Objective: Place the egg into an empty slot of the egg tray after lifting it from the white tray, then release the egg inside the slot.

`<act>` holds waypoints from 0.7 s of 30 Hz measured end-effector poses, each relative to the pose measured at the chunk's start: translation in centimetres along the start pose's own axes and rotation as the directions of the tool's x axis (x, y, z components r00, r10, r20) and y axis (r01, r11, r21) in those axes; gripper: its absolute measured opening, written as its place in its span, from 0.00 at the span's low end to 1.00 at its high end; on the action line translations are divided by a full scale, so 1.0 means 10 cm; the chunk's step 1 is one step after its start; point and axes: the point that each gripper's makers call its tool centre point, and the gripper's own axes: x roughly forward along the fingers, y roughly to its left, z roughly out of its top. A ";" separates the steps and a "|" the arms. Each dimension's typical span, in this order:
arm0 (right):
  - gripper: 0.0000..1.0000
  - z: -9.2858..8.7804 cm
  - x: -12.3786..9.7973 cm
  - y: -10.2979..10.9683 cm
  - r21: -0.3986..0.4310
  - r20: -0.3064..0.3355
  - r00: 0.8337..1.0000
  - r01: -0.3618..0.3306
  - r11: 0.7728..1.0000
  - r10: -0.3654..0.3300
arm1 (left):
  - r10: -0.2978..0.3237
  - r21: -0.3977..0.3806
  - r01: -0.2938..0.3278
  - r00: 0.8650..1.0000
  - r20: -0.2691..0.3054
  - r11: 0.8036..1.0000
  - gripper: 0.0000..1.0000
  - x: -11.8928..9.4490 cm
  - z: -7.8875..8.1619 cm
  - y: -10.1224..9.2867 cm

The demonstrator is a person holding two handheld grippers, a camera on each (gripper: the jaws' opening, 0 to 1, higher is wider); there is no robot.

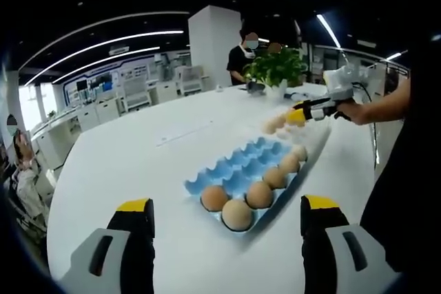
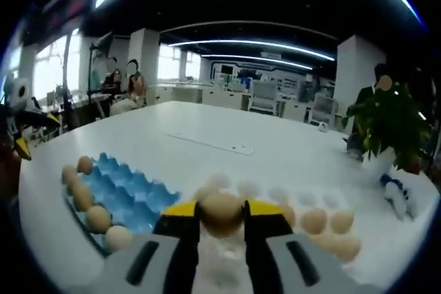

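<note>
- Right gripper view: we see the egg (image 2: 221, 213) gripped between the yellow-tipped fingers (image 2: 181, 211) of the right gripper (image 2: 222, 215), above the white tray (image 2: 274, 196).
- More eggs (image 2: 329, 224) lie in this white tray, to the right.
- The blue egg tray (image 2: 131, 194) is to the left on the white bench (image 2: 227, 139), with eggs along its near edge.
- In the left gripper view, the left gripper (image 1: 227, 213) has its fingers wide open, holding nothing, near the blue egg tray (image 1: 241, 166).

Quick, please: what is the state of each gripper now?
Left gripper: open, holding nothing.
Right gripper: closed on an egg.
</note>
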 end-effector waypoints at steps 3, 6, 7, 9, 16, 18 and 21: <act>0.24 0.02 0.01 0.05 0.003 -0.001 1.000 -0.014 1.000 0.014 | 0.002 0.000 -0.002 1.000 0.002 1.000 0.89 0.00 0.00 0.01; 0.24 0.03 0.03 0.10 0.005 0.003 1.000 -0.030 1.000 0.030 | 0.002 0.000 -0.002 1.000 0.003 1.000 0.89 -0.01 0.00 0.01; 0.24 0.05 0.03 0.13 0.003 0.006 0.999 -0.036 0.999 0.036 | 0.002 0.000 -0.002 1.000 0.004 1.000 0.89 -0.01 0.00 0.01; 0.24 0.07 0.05 0.19 0.006 0.008 0.999 -0.049 0.999 0.049 | 0.001 -0.002 -0.001 1.000 0.004 1.000 0.89 -0.01 0.00 0.00; 0.24 0.13 0.09 0.37 0.006 0.022 0.996 -0.090 0.996 0.090 | 0.008 -0.002 -0.008 1.000 0.008 1.000 0.88 -0.01 0.00 0.02; 0.24 0.16 0.10 0.42 0.010 0.029 0.994 -0.103 0.995 0.103 | 0.017 0.002 -0.017 1.000 0.009 1.000 0.89 -0.01 0.00 0.04; 0.24 0.19 0.12 0.49 0.004 0.037 0.992 -0.118 0.993 0.117 | 0.020 0.004 -0.020 1.000 0.013 1.000 0.89 -0.02 0.01 0.05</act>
